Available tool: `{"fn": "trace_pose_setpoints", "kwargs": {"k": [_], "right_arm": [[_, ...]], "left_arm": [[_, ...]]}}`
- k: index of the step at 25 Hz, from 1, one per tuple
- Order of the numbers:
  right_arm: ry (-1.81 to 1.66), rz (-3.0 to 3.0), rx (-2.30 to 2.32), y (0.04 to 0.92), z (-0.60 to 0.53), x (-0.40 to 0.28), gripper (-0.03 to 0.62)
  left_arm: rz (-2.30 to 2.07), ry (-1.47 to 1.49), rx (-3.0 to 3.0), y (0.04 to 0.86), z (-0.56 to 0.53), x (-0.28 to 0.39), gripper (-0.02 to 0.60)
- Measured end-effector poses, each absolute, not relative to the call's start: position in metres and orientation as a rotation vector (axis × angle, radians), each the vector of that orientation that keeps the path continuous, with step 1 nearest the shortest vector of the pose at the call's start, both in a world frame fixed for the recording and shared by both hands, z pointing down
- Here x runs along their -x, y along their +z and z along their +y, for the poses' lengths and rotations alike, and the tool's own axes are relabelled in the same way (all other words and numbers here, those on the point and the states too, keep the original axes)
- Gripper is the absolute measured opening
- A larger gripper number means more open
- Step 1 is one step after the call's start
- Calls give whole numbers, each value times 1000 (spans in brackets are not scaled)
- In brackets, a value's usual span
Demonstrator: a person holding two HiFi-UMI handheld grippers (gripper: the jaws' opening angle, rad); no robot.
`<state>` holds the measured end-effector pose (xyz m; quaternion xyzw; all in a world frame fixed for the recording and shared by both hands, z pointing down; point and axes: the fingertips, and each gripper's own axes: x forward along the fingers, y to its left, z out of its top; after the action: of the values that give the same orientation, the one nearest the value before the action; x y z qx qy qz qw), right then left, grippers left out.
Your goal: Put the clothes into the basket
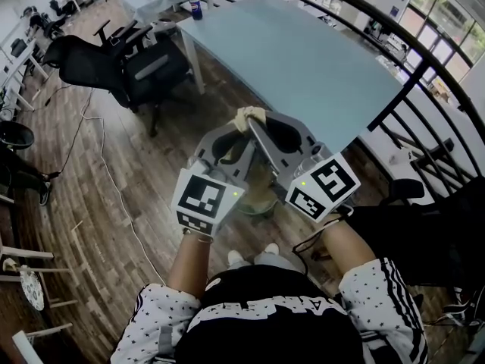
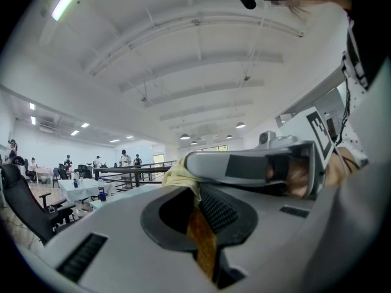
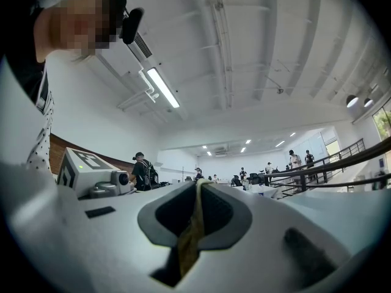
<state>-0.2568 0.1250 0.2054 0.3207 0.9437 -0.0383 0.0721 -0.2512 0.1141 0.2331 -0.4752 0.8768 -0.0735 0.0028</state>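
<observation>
Left tool and right tool each clench the same yellowish garment. Their tips meet beside the blue surface, and it probably hangs below them; no basket shows.

- Yellowish cloth — only a bunched tip shows beyond the jaw tips in the head view; the rest is hidden inside the left gripper and right gripper, each closed on a thin strip.
- Pale patch beneath the grippers: too dim to identify.
- Distant people — too small to tell what they do.
- Bottle: label unreadable.
</observation>
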Motion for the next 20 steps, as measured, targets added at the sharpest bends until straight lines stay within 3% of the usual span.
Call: {"fn": "trace_pose_setpoints", "kwargs": {"k": [20], "right_arm": [[-149,2787,-1072,209,110,277,34]], "left_arm": [[2824,-256,1373,237,100,273,37]]}}
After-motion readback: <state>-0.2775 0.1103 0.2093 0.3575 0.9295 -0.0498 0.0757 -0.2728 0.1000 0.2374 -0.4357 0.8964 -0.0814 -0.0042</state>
